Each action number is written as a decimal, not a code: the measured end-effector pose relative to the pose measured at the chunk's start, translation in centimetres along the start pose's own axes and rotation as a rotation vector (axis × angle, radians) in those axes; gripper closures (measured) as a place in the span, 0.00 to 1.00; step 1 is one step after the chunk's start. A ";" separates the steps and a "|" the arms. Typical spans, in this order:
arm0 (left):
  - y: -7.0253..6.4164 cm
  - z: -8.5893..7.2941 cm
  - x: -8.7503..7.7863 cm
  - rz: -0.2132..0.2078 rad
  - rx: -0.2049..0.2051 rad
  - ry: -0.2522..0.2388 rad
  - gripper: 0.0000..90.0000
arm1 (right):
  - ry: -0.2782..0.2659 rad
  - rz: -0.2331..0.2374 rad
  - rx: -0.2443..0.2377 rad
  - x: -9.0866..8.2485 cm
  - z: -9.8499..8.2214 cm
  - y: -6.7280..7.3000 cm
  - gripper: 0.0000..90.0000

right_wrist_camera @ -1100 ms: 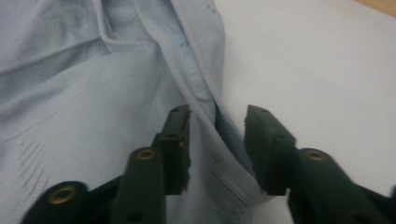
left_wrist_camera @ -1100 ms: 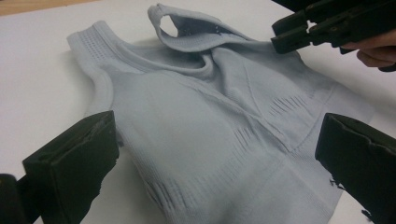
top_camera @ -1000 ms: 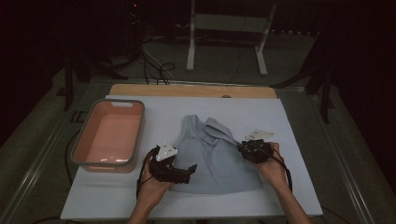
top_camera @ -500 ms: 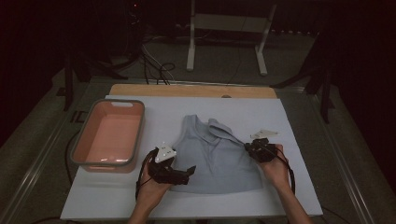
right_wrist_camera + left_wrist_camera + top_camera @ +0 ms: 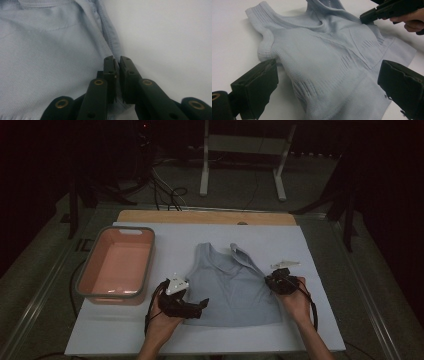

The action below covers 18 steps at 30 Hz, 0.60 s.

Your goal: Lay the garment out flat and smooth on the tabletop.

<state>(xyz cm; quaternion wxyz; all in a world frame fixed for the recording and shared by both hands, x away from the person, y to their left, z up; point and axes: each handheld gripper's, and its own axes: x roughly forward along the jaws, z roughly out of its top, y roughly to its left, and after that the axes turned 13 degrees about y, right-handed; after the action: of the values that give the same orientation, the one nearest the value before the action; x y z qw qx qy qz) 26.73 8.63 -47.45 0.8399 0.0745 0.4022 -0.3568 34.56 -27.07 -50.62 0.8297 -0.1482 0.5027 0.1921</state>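
A light blue sleeveless top [image 5: 230,285] lies flat on the white table [image 5: 310,320], with its right shoulder strap folded over. My left gripper [image 5: 202,306] rests at the top's left side. It is open, its jaws standing wide on either side of the cloth [image 5: 324,62] near the armhole. My right gripper [image 5: 272,281] is at the top's right edge, shut on the hem of the cloth [image 5: 50,50]. Its jaws closed and have just eased apart slightly, the edge still pinched between them [image 5: 117,61]. The right gripper [image 5: 364,18] also shows in the left gripper view.
An empty pink tub [image 5: 82,270] with a grey rim stands on the table's left part, close to my left hand. A wooden board [image 5: 200,216] lines the table's far edge. A metal stand [image 5: 240,145] and cables lie on the dark floor beyond.
The right gripper has shifted slightly at the top's right edge and its jaws have drawn together on the cloth. The left gripper has stayed put.
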 end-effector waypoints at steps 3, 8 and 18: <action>0.0 0.0 -0.1 0.000 0.002 0.000 0.05 | 0.001 -0.005 0.007 0.0 -0.1 -0.1 0.91; 0.1 0.0 -0.2 -0.001 -0.001 -0.007 0.06 | 0.009 -0.017 0.026 -0.2 -0.2 -0.2 0.89; 0.1 -0.2 -0.3 -0.015 0.005 -0.003 0.14 | 0.045 -0.009 0.056 -0.1 -0.3 -0.2 0.94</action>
<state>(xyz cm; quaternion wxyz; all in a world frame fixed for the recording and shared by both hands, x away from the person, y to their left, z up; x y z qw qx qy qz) 26.57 8.93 -47.41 0.8374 0.0730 0.4008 -0.3643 34.37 -27.44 -50.65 0.8229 -0.1314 0.5257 0.1711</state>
